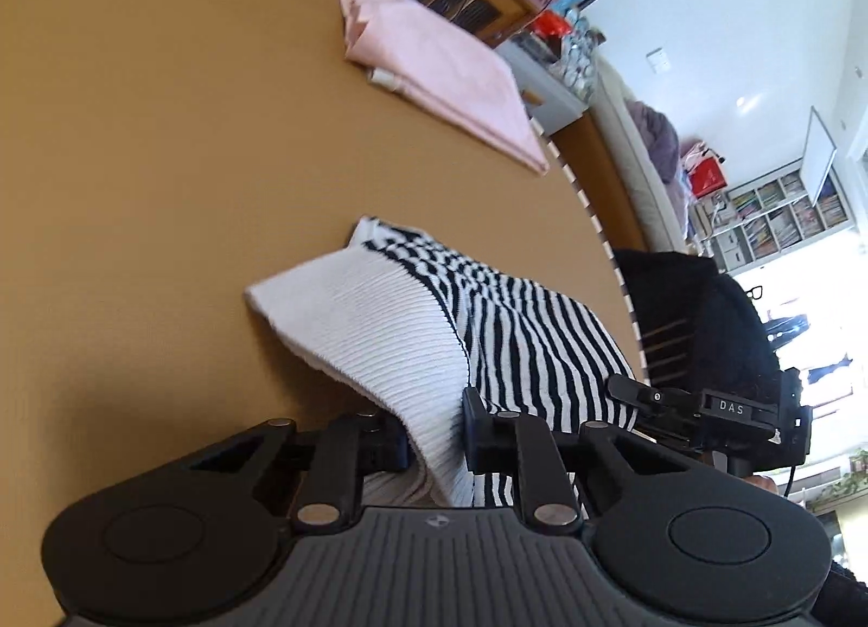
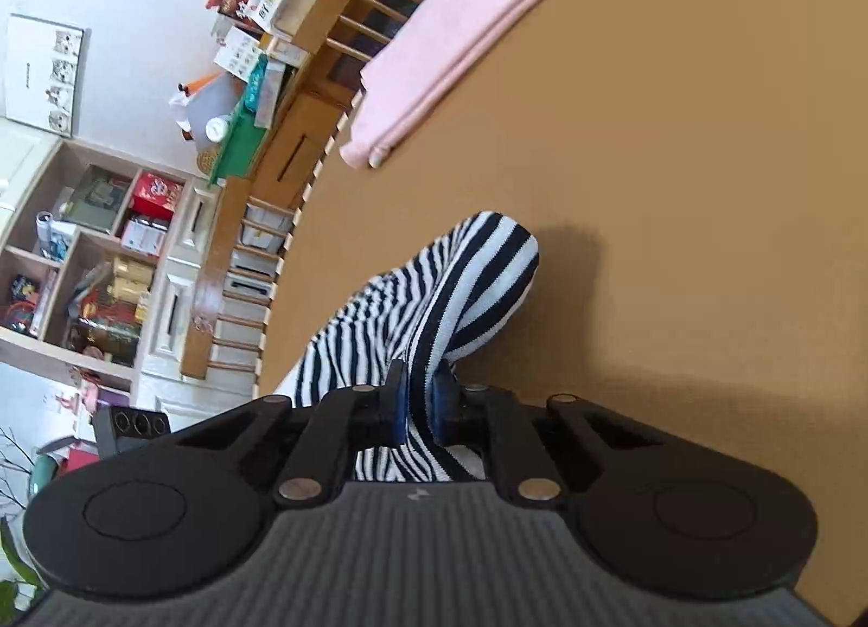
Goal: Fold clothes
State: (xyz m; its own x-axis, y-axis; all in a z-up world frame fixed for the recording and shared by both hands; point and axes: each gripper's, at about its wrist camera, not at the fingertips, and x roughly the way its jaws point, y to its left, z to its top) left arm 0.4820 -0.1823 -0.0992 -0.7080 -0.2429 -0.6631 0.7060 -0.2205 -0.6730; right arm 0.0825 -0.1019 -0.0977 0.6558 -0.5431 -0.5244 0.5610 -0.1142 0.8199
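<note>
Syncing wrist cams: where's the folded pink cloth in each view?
Left wrist: folded pink cloth upper centre, at the table's far edge, beyond the striped garment.
Right wrist: upper centre, lying along the table edge.
Shared landmark: the tan table, also in the right view.

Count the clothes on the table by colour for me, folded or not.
Black-and-white striped garment, pinched by both the left gripper and the right gripper: 1
Pink folded garment, lying near the table's edge: 1
Total: 2
</note>
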